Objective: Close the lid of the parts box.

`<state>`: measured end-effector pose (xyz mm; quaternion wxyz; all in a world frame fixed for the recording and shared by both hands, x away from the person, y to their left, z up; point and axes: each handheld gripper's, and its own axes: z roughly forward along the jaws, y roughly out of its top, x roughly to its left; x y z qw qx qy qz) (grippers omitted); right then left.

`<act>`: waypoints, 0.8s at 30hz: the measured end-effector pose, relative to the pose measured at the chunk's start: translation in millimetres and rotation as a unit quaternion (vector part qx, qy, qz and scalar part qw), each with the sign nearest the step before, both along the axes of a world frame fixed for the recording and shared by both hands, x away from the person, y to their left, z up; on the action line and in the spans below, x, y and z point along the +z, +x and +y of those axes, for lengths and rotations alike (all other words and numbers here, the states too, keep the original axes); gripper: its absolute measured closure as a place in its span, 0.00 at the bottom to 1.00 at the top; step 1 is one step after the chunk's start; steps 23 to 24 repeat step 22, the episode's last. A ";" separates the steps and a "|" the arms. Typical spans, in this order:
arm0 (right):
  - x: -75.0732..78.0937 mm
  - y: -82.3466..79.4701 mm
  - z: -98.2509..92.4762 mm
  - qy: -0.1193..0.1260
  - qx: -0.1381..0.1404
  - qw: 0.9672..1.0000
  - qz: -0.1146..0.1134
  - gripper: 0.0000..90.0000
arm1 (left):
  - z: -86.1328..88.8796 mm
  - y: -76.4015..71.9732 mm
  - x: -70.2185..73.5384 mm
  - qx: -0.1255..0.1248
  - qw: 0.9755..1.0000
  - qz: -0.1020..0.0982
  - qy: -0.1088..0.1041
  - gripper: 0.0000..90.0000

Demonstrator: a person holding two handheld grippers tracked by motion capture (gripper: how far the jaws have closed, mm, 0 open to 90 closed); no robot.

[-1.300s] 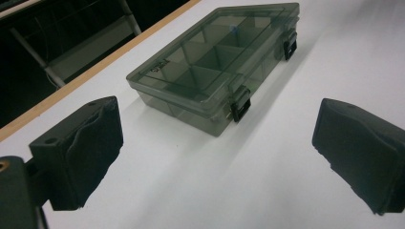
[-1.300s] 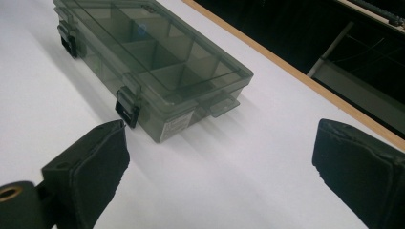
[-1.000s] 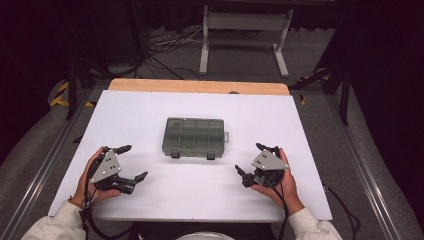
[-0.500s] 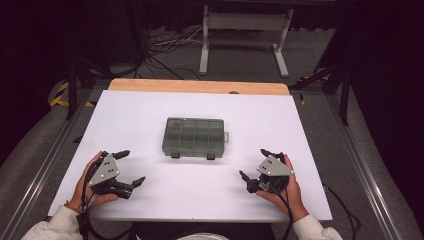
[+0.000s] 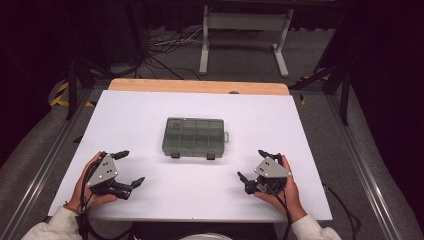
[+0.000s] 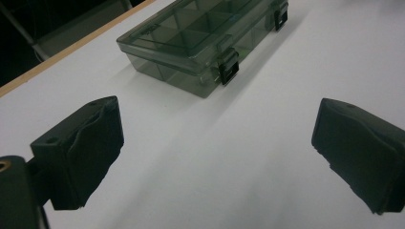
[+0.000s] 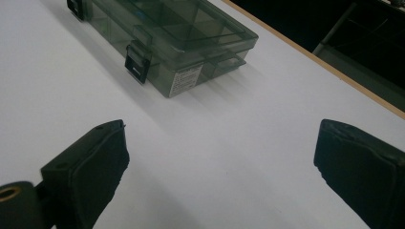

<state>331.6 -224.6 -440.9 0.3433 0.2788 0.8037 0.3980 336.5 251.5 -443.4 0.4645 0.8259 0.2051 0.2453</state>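
Green-tinted box (image 5: 194,136) lies between, ahead of released left tongs (image 5: 129,167) and right tongs (image 5: 252,165).

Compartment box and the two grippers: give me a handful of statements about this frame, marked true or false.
1. The compartment box has its lid shut and both black latches down. True.
2. The left gripper is clamped on the box. False: its jaws stand wide apart over bare table, short of the box.
3. The right gripper is open and holds nothing. True.
4. The box stands at the table's far wooden edge. False: it lies near the middle of the white surface.
5. The latches face the person's side of the table. True.
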 end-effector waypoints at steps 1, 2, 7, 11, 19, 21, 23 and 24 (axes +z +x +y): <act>0.4 -0.2 0.0 -0.002 0.000 1.000 -0.002 0.06 | -0.2 1.0 -0.1 0.000 1.000 0.000 -0.001 0.05; 0.8 -0.3 -0.2 -0.002 0.001 1.000 -0.004 0.06 | -0.5 1.2 -0.5 0.000 1.000 0.003 -0.003 0.05; 0.8 0.0 -1.1 -0.001 0.001 1.000 -0.006 0.06 | -1.1 2.8 -0.6 0.002 1.000 0.003 0.003 0.05; 1.8 -0.3 -2.3 0.001 0.000 1.000 -0.008 0.06 | -1.7 3.1 -0.8 0.002 1.000 0.003 0.006 0.05; 2.1 0.6 -3.4 0.003 -0.004 1.000 -0.007 0.06 | -1.9 4.0 -1.5 0.001 1.000 0.005 0.005 0.05; 1.6 0.8 -3.1 0.003 -0.003 1.000 -0.005 0.06 | -2.2 4.3 -1.4 0.002 1.000 0.005 0.004 0.05; 1.5 0.9 -2.9 0.003 -0.003 1.000 -0.005 0.06 | -2.0 4.9 -1.1 0.002 1.000 0.003 0.004 0.05; 1.5 0.9 -2.9 0.003 -0.003 1.000 -0.005 0.06 | -2.0 4.9 -1.1 0.002 1.000 0.003 0.004 0.05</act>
